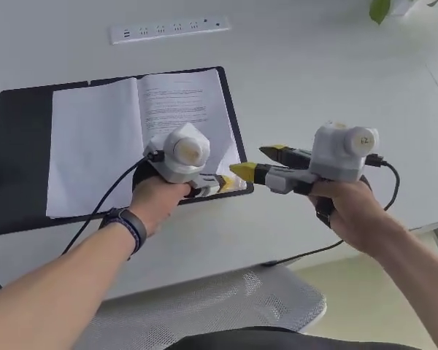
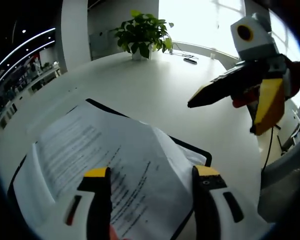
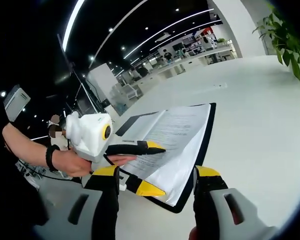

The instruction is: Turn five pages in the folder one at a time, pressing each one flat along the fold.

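Close to the table's (image 1: 314, 73) near edge, the left gripper (image 1: 217, 184) lies low at the near right corner of the open folder (image 1: 14, 146). Its jaws are spread wide with nothing clamped. In the right gripper view one jaw reaches over the printed right-hand page (image 1: 182, 109) and the other sits under its near edge, so the corner lies in the gap. I cannot tell whether either jaw touches the paper. This looks like a set-up to pinch that corner and lift the sheet, so a page turn is probably about to begin. The right gripper (image 1: 255, 160) hangs just off the folder's right edge, above bare table, with its tips pointing back at the same corner. Its jaws are also wide apart and hold nothing, and the page is ahead of them rather than between them. It is likely waiting to take the sheet or press along the fold. The blank left-hand page (image 1: 95, 138) lies flat. Farther back a power strip (image 1: 168, 29) sits toward the table's far edge, and a potted plant (image 2: 142, 35) stands well beyond the folder.
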